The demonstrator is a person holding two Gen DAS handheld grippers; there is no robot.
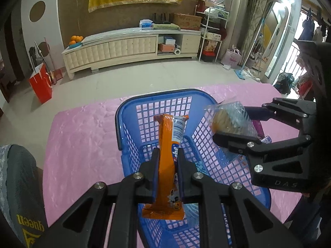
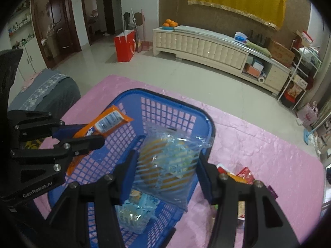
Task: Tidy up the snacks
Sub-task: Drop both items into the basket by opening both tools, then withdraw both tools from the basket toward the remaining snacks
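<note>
Two grippers hang over a blue basket (image 1: 128,111) that stands on a pink cloth (image 1: 82,136). The left gripper (image 1: 167,155) has its fingers pressed onto an orange bar (image 1: 167,144), pinching it about midway; the bar stands upright between the pads, its barcoded end toward 12 o'clock in the left view and its lower end poking out below the jaws, over the basket's inside. The right gripper (image 2: 167,159) holds its fingers partly spread, one pad on each side of a clear bag (image 2: 167,161) with blue stripes and yellowish cakes inside; the bag fills the gap between the pads and hangs down over the basket. In the left view the same bag (image 1: 229,117) sits at 2 o'clock from the bar, near the basket's right rim, clamped by the right gripper (image 1: 233,122). In the right view the left gripper (image 2: 82,134) comes in from 9 o'clock with the bar (image 2: 103,124) slanting over the basket's left rim. On the basket floor, under the bag, lies a light blue pack (image 2: 136,210). More packs (image 2: 242,175), red and orange among them, lie on the cloth just beside the basket at 4 o'clock in the right view, partly hidden behind the right finger. A grey cushion (image 2: 47,91) sits at the cloth's edge at 10 o'clock.
</note>
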